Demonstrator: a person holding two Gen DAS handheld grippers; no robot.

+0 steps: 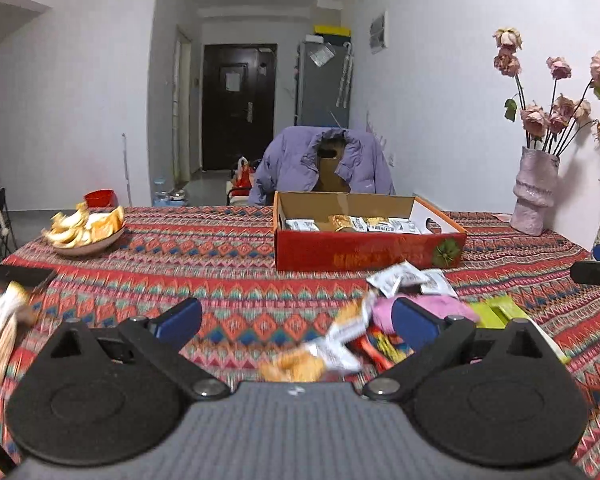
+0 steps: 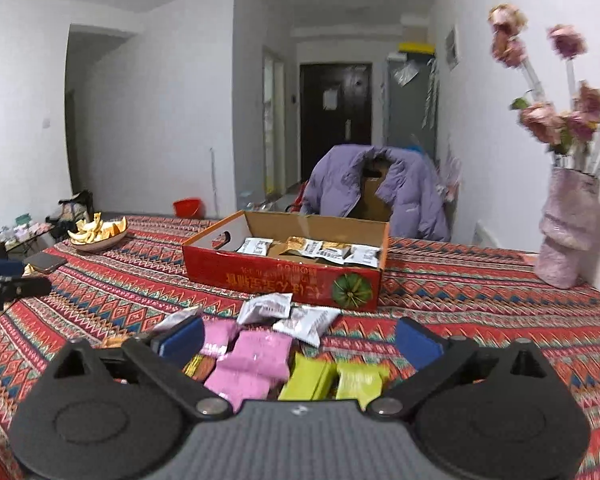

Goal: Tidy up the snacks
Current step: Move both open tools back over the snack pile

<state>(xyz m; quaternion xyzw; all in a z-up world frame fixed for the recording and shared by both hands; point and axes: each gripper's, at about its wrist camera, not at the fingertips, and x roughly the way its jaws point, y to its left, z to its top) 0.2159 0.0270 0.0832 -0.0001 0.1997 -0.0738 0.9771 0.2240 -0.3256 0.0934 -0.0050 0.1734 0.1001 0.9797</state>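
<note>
right gripper [image 2: 296, 340]: jaws spread wide, nothing between the pads; hangs low over the near pile
pink packets [image 2: 256, 356]: directly under and between its fingers, lying flat; green packets [image 2: 332, 378] just beside them toward the right finger
left gripper [image 1: 296, 320]: also wide and empty; the pile's orange and white packets [image 1: 320, 356] lie toward its right finger, blurred
white packets [image 2: 288, 316]: just beyond the pink ones, touching the box front
red box [image 2: 284, 284]: straight ahead past the pile, open-topped, long side facing the grippers; a row of packets already inside
nearer hand: my guess is the right, since it sits squarely over the pile
</note>
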